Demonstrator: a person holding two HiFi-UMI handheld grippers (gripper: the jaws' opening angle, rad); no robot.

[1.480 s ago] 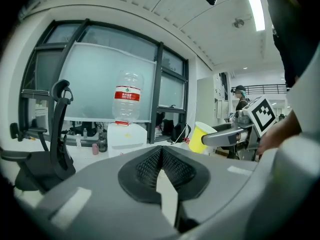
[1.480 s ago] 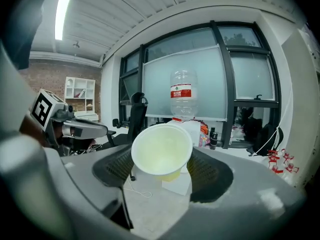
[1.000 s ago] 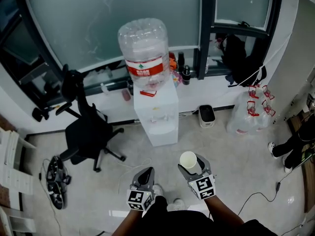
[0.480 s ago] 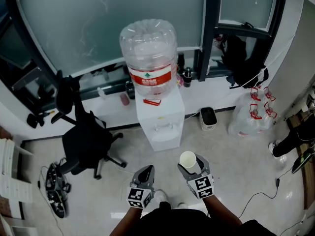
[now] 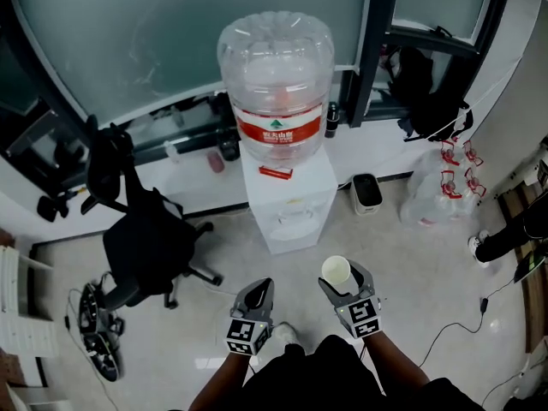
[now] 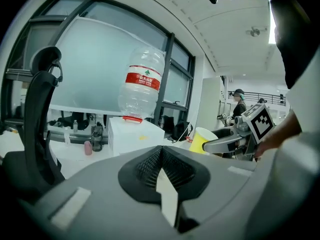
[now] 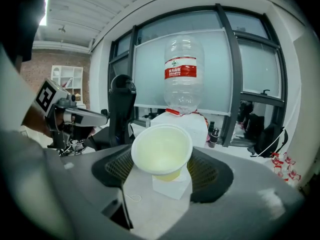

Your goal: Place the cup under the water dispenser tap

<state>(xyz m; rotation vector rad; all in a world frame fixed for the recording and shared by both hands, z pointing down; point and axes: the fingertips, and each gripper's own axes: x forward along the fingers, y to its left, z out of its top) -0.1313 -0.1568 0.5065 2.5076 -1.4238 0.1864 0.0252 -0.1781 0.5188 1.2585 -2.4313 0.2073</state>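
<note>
The white water dispenser (image 5: pixel 291 204) stands on the floor ahead of me against the window ledge, with a large clear bottle (image 5: pixel 278 75) upside down on top; its taps sit in the front recess. A pale yellow paper cup (image 5: pixel 336 271) stands upright in my right gripper (image 5: pixel 342 282), which is shut on its sides, well short of the dispenser. In the right gripper view the cup (image 7: pixel 162 151) fills the jaws, with the dispenser (image 7: pixel 186 123) beyond. My left gripper (image 5: pixel 255 302) is shut and empty, beside the right one. The left gripper view shows the dispenser (image 6: pixel 134 134) and the cup (image 6: pixel 204 139).
A black office chair (image 5: pixel 145 242) stands left of the dispenser. A small bin (image 5: pixel 366 193) and clear bags (image 5: pixel 432 199) sit to its right. A dark backpack (image 5: pixel 428 101) rests on the ledge. A cable (image 5: pixel 449 332) runs over the floor; someone's legs (image 5: pixel 505 245) show at the right edge.
Both grippers have moved forward toward the dispenser, which now looks larger and nearer. The cup stays held in the right gripper; the left stays shut.
</note>
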